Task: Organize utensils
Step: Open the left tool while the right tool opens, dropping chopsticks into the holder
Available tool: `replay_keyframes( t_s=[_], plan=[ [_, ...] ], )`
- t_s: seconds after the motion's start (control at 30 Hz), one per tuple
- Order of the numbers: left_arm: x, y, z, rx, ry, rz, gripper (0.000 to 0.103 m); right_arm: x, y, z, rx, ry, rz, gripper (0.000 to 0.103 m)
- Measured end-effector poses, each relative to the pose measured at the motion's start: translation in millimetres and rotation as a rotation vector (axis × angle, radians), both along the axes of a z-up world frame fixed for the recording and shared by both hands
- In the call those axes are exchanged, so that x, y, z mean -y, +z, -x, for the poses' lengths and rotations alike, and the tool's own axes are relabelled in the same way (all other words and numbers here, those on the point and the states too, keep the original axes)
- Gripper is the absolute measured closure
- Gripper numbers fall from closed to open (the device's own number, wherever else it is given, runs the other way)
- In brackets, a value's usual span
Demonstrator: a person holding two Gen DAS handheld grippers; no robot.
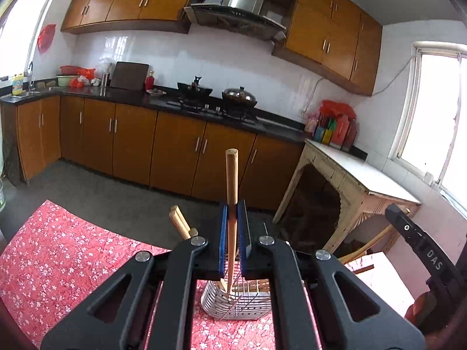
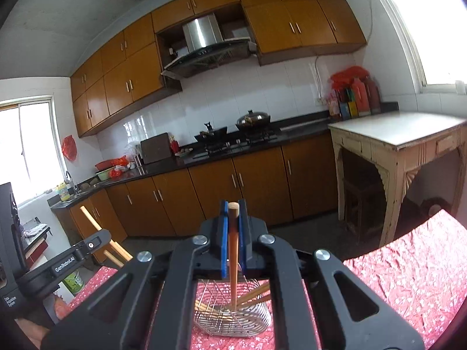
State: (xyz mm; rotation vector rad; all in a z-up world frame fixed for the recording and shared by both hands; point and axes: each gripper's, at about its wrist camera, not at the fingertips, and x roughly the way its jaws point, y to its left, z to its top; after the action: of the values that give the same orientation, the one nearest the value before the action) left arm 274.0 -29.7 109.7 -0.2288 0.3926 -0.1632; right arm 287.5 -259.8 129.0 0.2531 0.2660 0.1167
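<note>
Left wrist: chopstick between hand-held gripper pads.

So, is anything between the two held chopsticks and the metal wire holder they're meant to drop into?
Nothing visible blocks either. The left gripper holds a brown wooden chopstick upright over the silver wire utensil basket; the right gripper holds another wooden chopstick likewise. Only chopsticks already inside lean across the opening.

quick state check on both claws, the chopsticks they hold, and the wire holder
left claw: shut on a chopstick, upright
right claw: shut on a second chopstick, upright
wire holder: on the red cloth, several chopsticks leaning inside
</note>
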Motion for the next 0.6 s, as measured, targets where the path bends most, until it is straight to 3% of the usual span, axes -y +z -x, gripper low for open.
replay_keyframes(
  t_s=[0.1,0.2,0.23,0.33,0.4,0.47,0.6],
  plan=[
    [0.5,-2.3,-1.4,-0.027,0.007,-0.018,0.096,1.1,-7.5,-1.0,-0.025,-0.025,0.021,0.092],
    [-6.9,-0.2,0.8,-0.03,0.027,-0.017,0.095,6.3,-8.2,7.9,-0.012,-0.049,0.038,0.07],
    [-11.4,0.8,4.0,-0.03,0.031,-0.014,0.095,9.2,-8.4,10.9,-0.006,-0.056,0.039,0.067],
    [-21.4,5.1,14.4,-0.021,0.041,-0.005,0.09,20.1,-7.1,24.9,0.006,-0.077,0.038,0.066],
    [-26.6,8.8,22.7,-0.009,0.049,-0.001,0.076,29.1,-7.6,34.8,0.005,-0.095,0.028,0.064],
    [-34.7,12.0,37.7,0.01,0.057,-0.002,0.07,38.3,-9.2,45.5,0.003,-0.108,0.021,0.064],
    [-43.5,11.6,61.7,0.033,0.067,-0.026,0.069,55.6,-24.9,71.2,-0.031,-0.133,0.026,0.064]
  ],
)
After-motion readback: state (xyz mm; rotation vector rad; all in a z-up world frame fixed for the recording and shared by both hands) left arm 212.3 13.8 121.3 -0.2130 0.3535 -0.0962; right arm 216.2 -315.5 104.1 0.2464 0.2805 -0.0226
